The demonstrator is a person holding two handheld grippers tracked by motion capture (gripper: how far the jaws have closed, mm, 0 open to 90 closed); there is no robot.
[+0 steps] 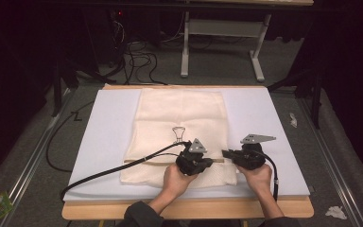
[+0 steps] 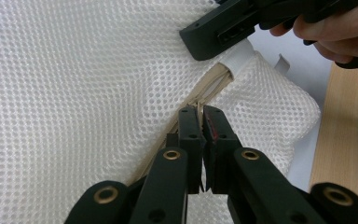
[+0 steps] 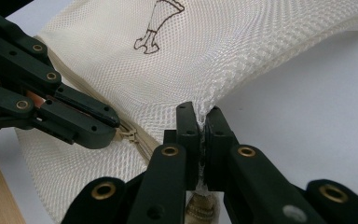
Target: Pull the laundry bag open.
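Observation:
A cream mesh bag [image 1: 179, 118] with a small dark drawing [image 1: 178, 134] lies flat on a white board [image 1: 108, 142]. Its zipper [image 2: 214, 81] runs along the near edge. My left gripper [image 1: 213, 161] is shut at the zipper slider [image 3: 128, 135], with the pull tab hidden between its jaws; in its own view the tips [image 2: 203, 116] sit closed right on the zipper line. My right gripper [image 1: 225, 153] is shut on the bag's edge just to the right, and the mesh [image 3: 205, 84] puckers up into its closed jaws [image 3: 200, 119].
The board rests on a wooden table whose edge [image 1: 184, 210] faces the person. A black cable [image 1: 123, 166] trails left across the bag and board. Behind stand a white-legged table [image 1: 222, 42] and floor cables [image 1: 137, 61]. Scraps lie on the floor [image 1: 335, 212].

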